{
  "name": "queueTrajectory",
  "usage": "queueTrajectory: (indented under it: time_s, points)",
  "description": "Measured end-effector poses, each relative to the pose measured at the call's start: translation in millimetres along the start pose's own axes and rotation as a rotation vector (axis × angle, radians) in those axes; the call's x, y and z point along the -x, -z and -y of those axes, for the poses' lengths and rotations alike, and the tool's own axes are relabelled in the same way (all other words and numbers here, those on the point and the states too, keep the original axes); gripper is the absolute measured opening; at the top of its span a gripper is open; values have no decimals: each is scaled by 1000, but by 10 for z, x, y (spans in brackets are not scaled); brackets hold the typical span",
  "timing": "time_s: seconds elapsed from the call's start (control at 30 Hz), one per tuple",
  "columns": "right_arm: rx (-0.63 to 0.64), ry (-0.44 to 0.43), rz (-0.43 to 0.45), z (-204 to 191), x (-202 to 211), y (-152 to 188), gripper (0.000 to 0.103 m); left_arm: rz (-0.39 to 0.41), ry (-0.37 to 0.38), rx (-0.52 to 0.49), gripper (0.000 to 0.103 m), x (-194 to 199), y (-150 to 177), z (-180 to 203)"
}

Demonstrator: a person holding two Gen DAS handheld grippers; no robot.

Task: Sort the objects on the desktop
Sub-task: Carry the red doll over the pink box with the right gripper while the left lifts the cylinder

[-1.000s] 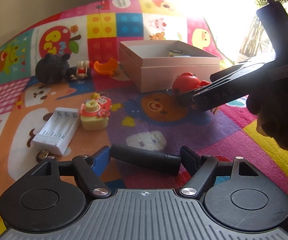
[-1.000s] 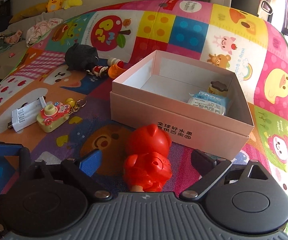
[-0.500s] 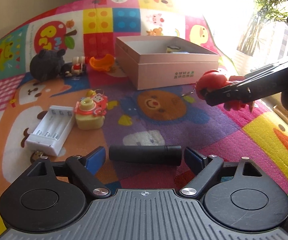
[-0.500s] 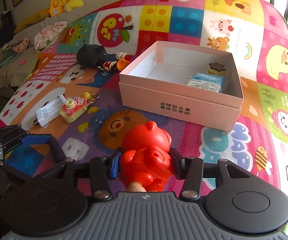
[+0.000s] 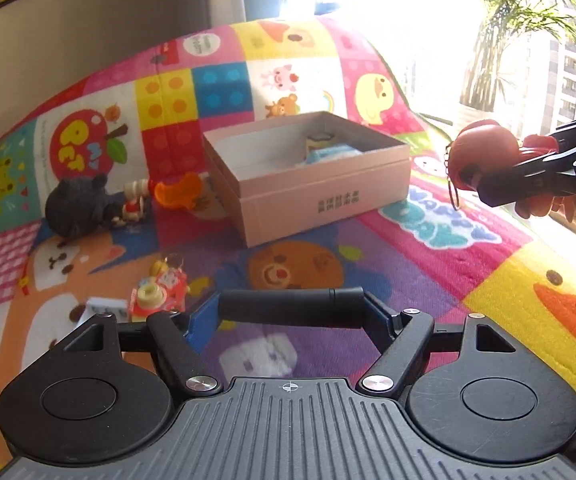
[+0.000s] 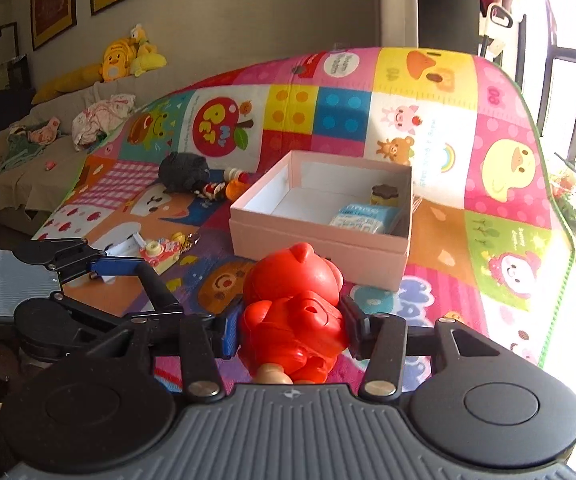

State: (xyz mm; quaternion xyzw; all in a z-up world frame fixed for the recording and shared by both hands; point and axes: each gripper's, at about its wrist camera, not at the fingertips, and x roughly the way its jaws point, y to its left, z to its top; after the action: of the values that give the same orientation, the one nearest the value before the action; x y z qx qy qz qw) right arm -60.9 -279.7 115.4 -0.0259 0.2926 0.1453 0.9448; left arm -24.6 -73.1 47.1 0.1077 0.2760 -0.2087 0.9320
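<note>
My right gripper is shut on a red plastic animal toy and holds it in the air, short of the near wall of the open pink box. The left wrist view shows that toy high at the right, a key ring hanging from it. My left gripper has a black cylinder lying crosswise between its pads. Its jaws are closing on the cylinder's ends, above the colourful play mat. The box holds a blue-and-white carton and a small brown-topped piece.
Left of the box lie a black plush, a small striped figurine and an orange toy. Nearer me are a toy camera keychain and a white battery holder. The mat's green edge runs along the right.
My right gripper closed on the red toy and lifted it off the mat, up and towards the box. My left gripper rose a little with the cylinder, which turned level.
</note>
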Motion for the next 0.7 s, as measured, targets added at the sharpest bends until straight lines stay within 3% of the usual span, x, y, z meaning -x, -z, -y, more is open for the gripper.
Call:
queueTrajectory:
  time_s: [0.17, 0.33, 0.43, 0.6, 0.7]
  points:
    - [-14, 54, 145, 206, 216, -320, 48, 152, -51, -47, 80, -291, -671, 62]
    - [-30, 95, 137, 356, 106, -400, 48, 217, -58, -10, 83, -851, -1047, 69]
    - [-40, 120, 119, 431, 7, -401, 48, 174, -43, -1, 93, -1033, -1034, 31]
    - [-62, 137, 91, 532, -216, -498, 49, 183, -34, 60, 97, -694, -700, -108]
    - [-77, 101, 66, 537, -499, -681, 48, 157, -33, 79, 98, -504, -450, -156]
